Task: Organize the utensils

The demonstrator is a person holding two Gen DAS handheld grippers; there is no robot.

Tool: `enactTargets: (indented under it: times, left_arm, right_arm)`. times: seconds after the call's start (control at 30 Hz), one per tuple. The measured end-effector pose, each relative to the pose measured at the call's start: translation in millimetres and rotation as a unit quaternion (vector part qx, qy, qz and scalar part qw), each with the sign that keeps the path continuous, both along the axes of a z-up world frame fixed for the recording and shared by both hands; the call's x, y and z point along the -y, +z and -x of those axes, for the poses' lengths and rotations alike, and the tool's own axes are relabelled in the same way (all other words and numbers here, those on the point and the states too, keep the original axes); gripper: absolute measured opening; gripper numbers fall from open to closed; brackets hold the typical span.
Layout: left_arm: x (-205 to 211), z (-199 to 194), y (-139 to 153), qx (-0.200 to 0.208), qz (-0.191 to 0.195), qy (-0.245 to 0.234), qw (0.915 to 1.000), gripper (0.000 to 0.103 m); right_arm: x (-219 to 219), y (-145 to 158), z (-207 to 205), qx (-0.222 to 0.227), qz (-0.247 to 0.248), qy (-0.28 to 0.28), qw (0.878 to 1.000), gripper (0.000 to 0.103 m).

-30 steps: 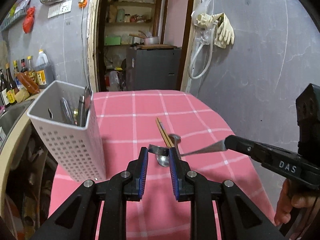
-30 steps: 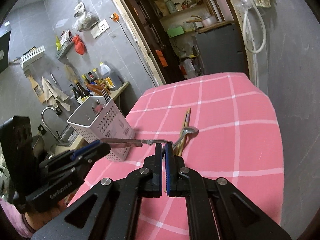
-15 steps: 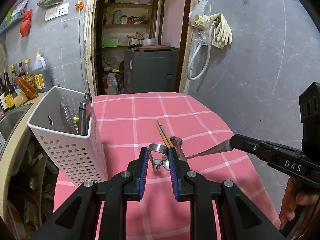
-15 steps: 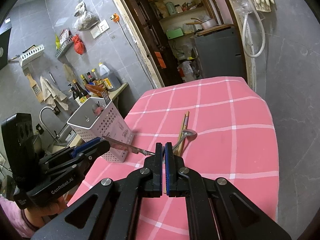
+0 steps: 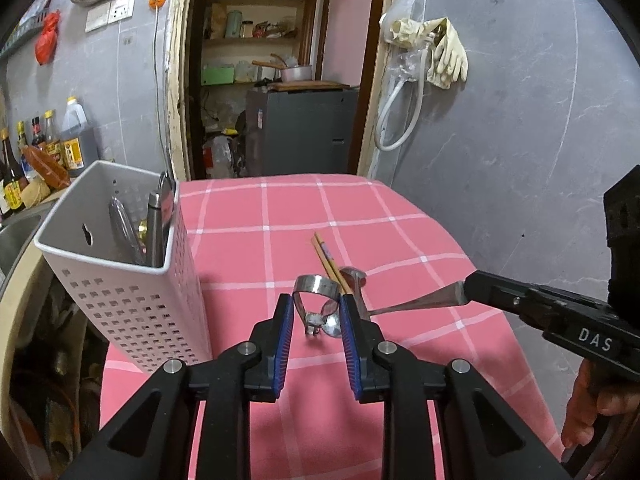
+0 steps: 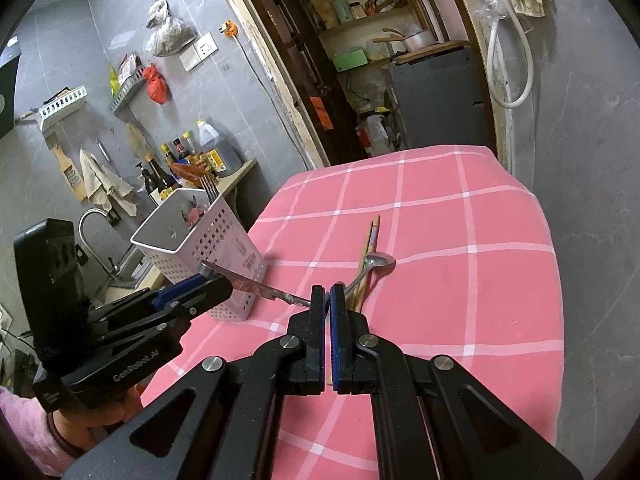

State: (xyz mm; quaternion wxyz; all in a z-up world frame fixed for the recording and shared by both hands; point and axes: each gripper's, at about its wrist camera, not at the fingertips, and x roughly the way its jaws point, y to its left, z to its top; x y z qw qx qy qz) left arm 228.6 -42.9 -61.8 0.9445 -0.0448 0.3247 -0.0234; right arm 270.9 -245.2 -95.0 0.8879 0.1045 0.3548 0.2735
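**Risk:** the tool (image 5: 416, 303) bridges both grippers. If either grip slackens early it could drop onto the spoon (image 6: 378, 260) and chopsticks (image 6: 370, 240).

**Left gripper** (image 5: 316, 312): narrowly parted, jaws just been opening, the tool's looped head between its pads and apparently touching both.

**Right gripper** (image 6: 329, 298): clamped tight on the flat handle end.

**Tool:** above the near table (image 5: 400, 220), right of the caddy (image 5: 132, 304).

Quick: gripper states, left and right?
Left gripper: gripping a looped metal utensil between its pads, jaws just opening slightly.
Right gripper: closed on a flat metal handle.
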Motion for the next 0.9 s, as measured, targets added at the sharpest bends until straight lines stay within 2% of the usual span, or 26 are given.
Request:
enactTargets:
  times: [0.4, 0.6, 0.7, 0.9]
  left_arm:
    - [-2, -7, -8, -0.009, 0.005, 0.001, 0.9999, 0.023]
    - [1, -9, -9, -0.006, 0.009, -0.005, 0.9999, 0.031]
    - [3, -11, -11, -0.006, 0.010, -0.010, 0.9999, 0.031]
    - [0, -5, -22, -0.035, 0.015, -0.007, 0.9993, 0.031]
  right_arm:
    - [1, -6, -6, -0.010, 0.003, 0.000, 1.000, 0.003]
    - [1, -9, -7, -0.012, 0.004, -0.001, 1.000, 0.003]
    - [1, -10, -7, -0.013, 0.005, -0.002, 1.000, 0.003]
    - [3, -17, -7, -0.023, 0.011, -0.003, 1.000, 0.003]
